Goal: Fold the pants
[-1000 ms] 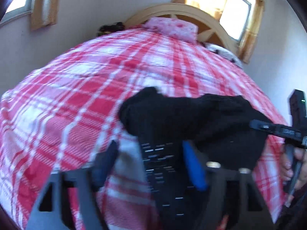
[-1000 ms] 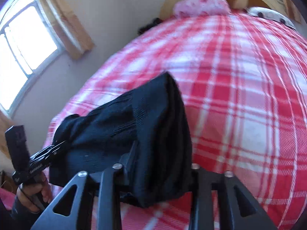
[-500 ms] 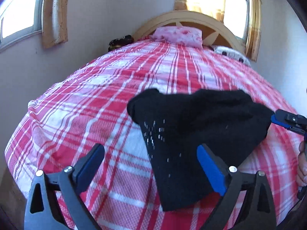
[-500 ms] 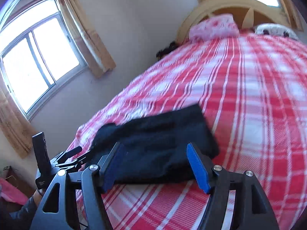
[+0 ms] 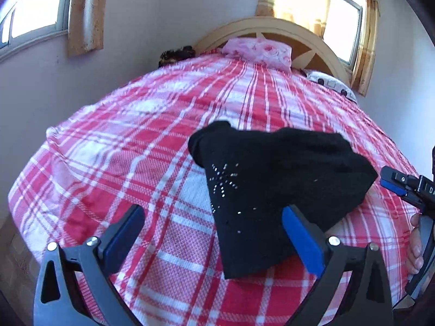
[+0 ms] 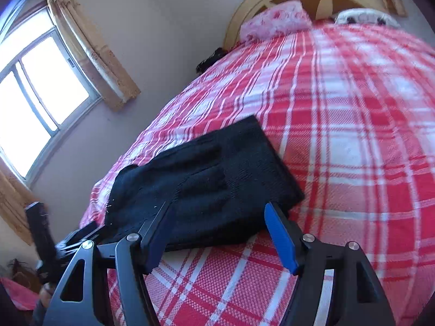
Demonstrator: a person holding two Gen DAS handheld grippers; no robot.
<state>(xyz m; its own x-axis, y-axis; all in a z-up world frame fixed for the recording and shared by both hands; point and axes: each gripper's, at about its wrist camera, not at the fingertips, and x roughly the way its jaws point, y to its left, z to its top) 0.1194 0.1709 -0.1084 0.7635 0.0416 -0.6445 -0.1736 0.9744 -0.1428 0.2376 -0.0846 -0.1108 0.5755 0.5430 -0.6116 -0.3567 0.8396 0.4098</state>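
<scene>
The black pants (image 5: pixel 272 176) lie folded into a thick bundle on the red-and-white plaid bedspread (image 5: pixel 136 163), with a sparkly stud pattern on the near flap. My left gripper (image 5: pixel 212 214) hovers just before the bundle's near corner, its jaws opening wide, blue pads touching no cloth. In the right wrist view the same pants (image 6: pixel 206 179) rest flat, and my right gripper (image 6: pixel 218 207) stands open at their near edge with nothing pinched. The right gripper (image 5: pixel 394 182) also shows at the left view's right edge, and the left gripper (image 6: pixel 81 233) blurred at the lower left.
A pink floral pillow (image 5: pixel 258 51) and a white spotted pillow (image 5: pixel 329 82) lie against the wooden headboard (image 5: pixel 272 27). A dark object (image 5: pixel 176 54) sits at the bed's head corner. Curtained windows (image 6: pixel 40 95) flank the bed. A hand (image 5: pixel 416 244) holds the right gripper.
Both grippers let go of the pants and opened. They drew back and rose, and the bundle now lies flat on the bedspread.
</scene>
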